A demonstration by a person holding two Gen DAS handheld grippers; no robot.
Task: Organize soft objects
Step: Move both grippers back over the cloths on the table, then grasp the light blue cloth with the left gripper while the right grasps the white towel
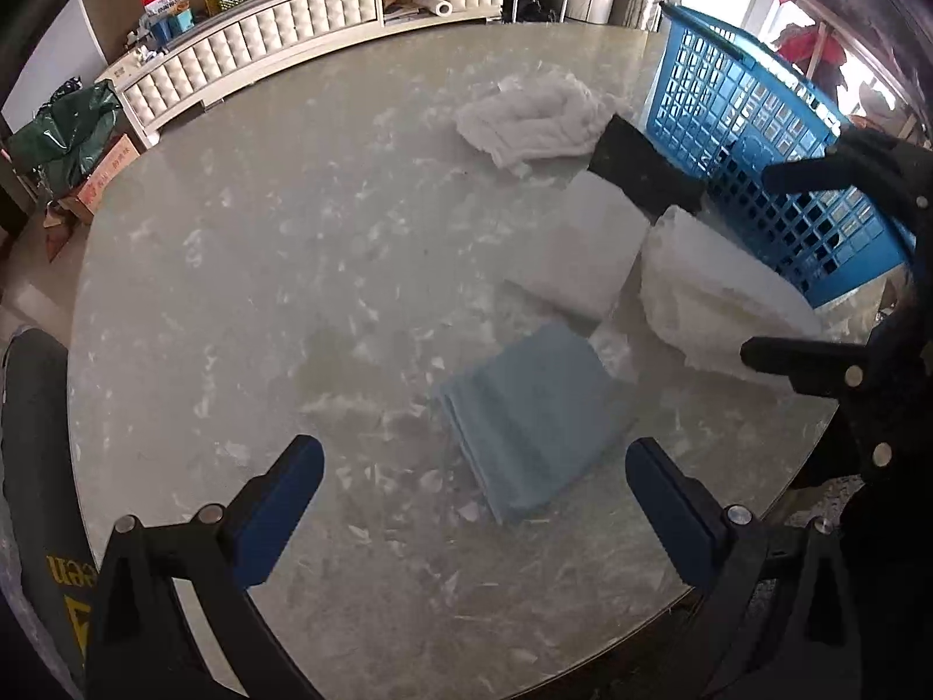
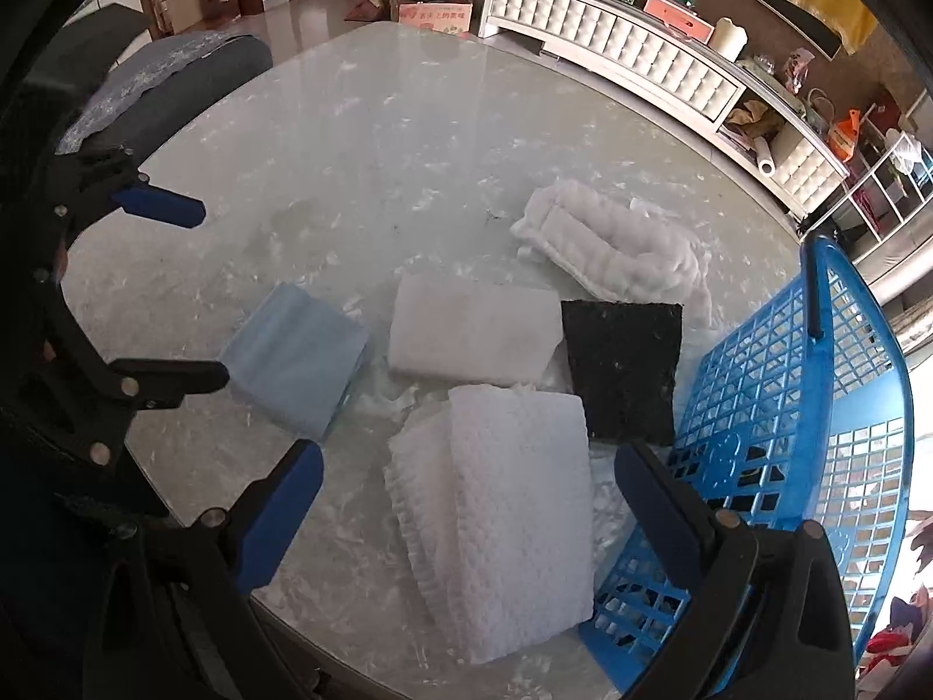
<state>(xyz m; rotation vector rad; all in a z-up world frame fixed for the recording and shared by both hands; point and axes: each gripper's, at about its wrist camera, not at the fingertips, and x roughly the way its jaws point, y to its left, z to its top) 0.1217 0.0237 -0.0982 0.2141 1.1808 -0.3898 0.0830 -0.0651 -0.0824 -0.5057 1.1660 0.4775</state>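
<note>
We've got both tongs spread wide and holding nothing: right tongs [image 2: 466, 501] over the waffle-textured white cloth [image 2: 513, 525] beside the blue basket [image 2: 816, 408], so we'd come down low and pinch the whole folded stack so it doesn't flop open. Left tongs [image 1: 475, 496] hover over the smooth blue cloth [image 1: 530, 414]; the bench [image 1: 262, 291] is glossy marble-look, and the black pad [image 2: 624, 373] looks coarse.

A long white tufted cabinet [image 2: 630, 38] stands behind the marble table [image 1: 280, 268]. A green plastic bag [image 1: 61, 131] sits over a cardboard box [image 1: 105, 178].
</note>
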